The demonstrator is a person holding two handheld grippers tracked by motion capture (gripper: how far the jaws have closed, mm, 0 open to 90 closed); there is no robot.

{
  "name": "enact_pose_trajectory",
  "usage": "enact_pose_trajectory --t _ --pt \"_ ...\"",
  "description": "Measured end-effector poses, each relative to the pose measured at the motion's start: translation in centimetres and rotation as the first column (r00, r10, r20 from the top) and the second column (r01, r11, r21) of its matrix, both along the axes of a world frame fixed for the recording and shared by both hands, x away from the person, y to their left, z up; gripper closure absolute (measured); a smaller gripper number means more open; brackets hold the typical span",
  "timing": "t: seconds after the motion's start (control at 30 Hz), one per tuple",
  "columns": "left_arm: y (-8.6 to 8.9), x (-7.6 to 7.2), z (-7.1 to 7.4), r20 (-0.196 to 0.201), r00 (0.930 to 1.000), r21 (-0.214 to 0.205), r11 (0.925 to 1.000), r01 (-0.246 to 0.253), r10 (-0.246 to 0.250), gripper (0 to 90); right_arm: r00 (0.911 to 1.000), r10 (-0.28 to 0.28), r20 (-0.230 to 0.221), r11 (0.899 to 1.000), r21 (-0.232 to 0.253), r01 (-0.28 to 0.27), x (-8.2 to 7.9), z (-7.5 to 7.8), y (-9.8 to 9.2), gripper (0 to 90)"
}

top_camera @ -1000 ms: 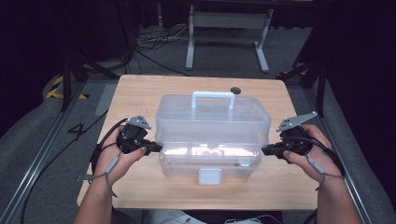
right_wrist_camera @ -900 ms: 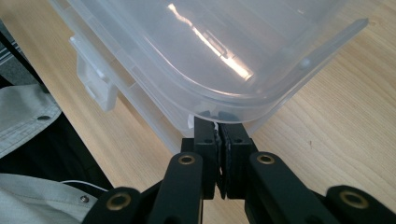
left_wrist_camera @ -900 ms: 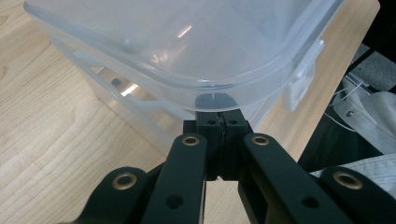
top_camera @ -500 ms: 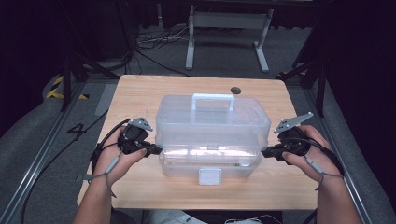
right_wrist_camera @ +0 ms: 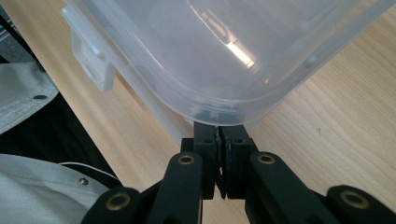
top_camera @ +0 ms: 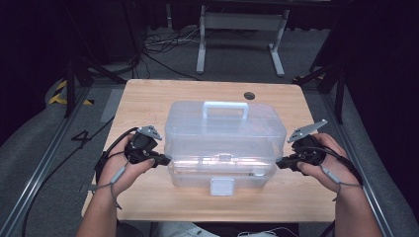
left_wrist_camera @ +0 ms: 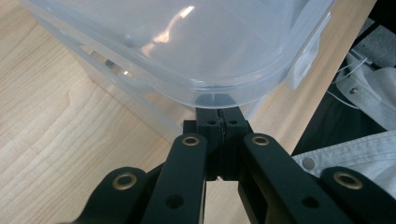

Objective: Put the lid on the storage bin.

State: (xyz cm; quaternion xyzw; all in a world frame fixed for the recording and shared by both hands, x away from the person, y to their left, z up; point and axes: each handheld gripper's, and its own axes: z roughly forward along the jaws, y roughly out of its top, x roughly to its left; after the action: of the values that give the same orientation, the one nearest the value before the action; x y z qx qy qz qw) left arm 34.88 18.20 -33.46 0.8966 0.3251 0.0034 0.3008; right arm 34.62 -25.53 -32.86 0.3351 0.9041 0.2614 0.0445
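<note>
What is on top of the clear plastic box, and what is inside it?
A white carry handle sits on the lid of the clear plastic box. Inside, faint compartment dividers show through the lid; whether they hold anything is too hazy to tell.

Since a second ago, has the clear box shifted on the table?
No. The clear box sits in the same spot relative to the table's round hole.

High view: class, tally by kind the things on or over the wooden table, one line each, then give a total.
Clear plastic storage box: 1
Grippers, left gripper and right gripper, each with fingers shut at a lower corner of the lid: 2
Dark round grommet in the table: 1
Total: 4
</note>
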Motion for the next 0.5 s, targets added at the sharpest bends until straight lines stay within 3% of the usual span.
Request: enact_pose_trajectory --t 0.5 --pt "-0.38 -0.03 -0.51 -0.042 0.9986 0.058 0.9977 0.033 -0.031 89.8 0.999 0.016 -0.042 0.999 -0.045 -0.018 0.09 -0.55 0.12 86.3"
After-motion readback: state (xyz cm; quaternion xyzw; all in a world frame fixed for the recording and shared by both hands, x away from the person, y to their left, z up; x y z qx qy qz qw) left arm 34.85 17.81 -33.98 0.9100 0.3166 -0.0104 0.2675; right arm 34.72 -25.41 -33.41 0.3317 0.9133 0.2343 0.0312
